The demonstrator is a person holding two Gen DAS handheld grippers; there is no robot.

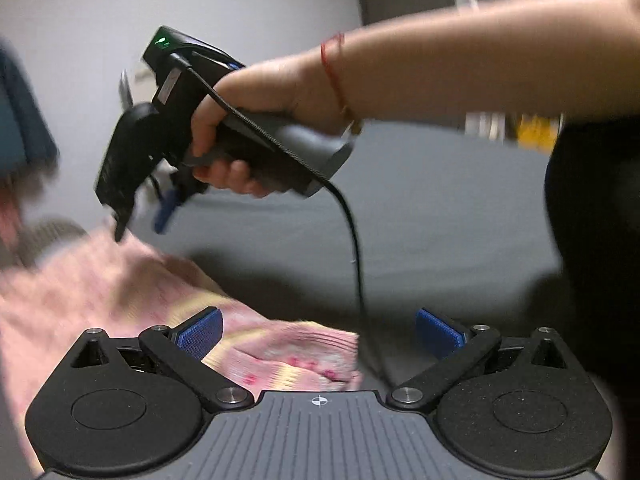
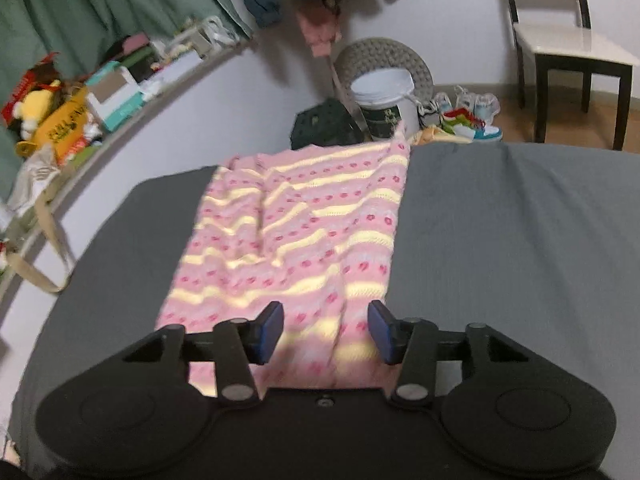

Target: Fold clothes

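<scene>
Left wrist view: the left tongs (image 1: 318, 330) stand spread wide, blue pads far apart, nothing between them, hovering over the near corner of the pink knitted garment (image 1: 120, 292) on the grey bed (image 1: 440, 220). Ahead, a hand (image 1: 256, 120) with a red string at the wrist grips the other tool, and those right tongs (image 1: 142, 222) point down just above the pink knit, blurred, apparently touching nothing.

Right wrist view: the right tongs (image 2: 326, 330) are partly parted and released, pads clear of the cloth. Below and ahead, the pink garment (image 2: 296, 224) with yellow stripes and red dots lies flat on the bed (image 2: 500, 240), reaching to its far edge. Beyond stand a white bucket (image 2: 382, 96), sneakers (image 2: 468, 116) and a chair (image 2: 568, 52).
</scene>
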